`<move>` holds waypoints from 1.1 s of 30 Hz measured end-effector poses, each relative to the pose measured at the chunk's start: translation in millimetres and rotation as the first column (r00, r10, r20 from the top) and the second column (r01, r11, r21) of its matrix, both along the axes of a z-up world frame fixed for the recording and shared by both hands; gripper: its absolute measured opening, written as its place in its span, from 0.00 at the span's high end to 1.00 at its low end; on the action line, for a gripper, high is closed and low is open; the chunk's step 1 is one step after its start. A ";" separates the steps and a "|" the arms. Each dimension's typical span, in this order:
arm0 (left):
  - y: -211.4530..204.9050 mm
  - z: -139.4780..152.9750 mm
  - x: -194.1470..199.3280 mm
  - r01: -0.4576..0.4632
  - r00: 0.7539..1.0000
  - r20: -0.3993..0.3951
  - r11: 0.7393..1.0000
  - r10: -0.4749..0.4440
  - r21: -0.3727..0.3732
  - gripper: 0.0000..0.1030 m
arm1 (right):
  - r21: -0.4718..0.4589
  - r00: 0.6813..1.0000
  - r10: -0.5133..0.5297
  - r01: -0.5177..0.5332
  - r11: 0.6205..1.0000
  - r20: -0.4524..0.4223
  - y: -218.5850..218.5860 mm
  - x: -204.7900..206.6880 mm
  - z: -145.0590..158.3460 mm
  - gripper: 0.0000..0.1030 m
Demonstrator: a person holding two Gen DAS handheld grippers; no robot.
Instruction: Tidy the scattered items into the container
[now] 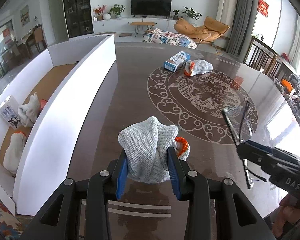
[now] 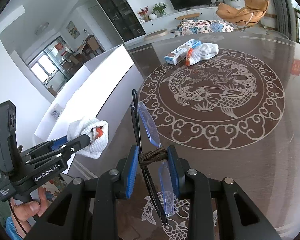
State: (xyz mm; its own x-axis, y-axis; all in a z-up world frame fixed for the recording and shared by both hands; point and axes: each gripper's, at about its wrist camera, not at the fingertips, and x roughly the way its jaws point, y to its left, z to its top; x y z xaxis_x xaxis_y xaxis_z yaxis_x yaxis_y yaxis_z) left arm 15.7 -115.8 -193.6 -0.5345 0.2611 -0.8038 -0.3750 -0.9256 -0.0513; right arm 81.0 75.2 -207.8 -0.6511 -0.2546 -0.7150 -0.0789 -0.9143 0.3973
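Gloves (image 1: pixel 148 150) sit clamped in our left gripper (image 1: pixel 148 160) above the worktop (image 1: pixel 130 100), beside the white box (image 1: pixel 70 100). Our right gripper (image 2: pixel 153 160) pinches folded glasses (image 2: pixel 148 124) over the worktop.

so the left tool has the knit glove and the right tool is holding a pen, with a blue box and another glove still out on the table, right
Not a pen: the right tool is shut on folded glasses, as the right wrist view shows. The rest holds: the left tool grips the knit glove, and the blue box and another glove remain on the table.
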 end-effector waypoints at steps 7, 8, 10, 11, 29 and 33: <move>-31.4 21.6 -2.8 0.011 0.999 0.030 0.996 -0.014 0.085 0.64 | 0.003 0.997 0.072 -0.072 0.997 0.019 -29.0 -17.5 -2.5 0.71; -41.2 30.6 -5.7 0.015 0.999 0.035 0.993 -0.019 0.114 0.64 | 0.000 0.996 0.088 -0.088 0.996 0.015 -34.9 -22.4 0.7 0.71; -61.8 51.7 -16.4 0.015 1.000 0.024 0.988 -0.019 0.154 0.64 | -0.001 0.992 0.127 -0.127 0.992 -0.006 -48.3 -38.0 13.3 0.71; -73.0 62.2 -25.0 0.008 1.000 0.017 0.986 -0.011 0.168 0.64 | 0.004 0.988 0.151 -0.151 0.989 -0.024 -56.4 -48.8 23.0 0.71; -201.0 44.8 -294.8 -0.337 0.933 0.163 0.937 0.321 0.087 0.64 | -0.001 0.954 0.289 -0.290 0.957 -0.074 -194.7 -346.1 83.7 0.71; -195.9 27.9 -312.2 -0.355 0.923 0.175 0.934 0.343 0.039 0.64 | -0.021 0.964 0.264 -0.263 0.964 0.020 -206.3 -385.1 52.5 0.71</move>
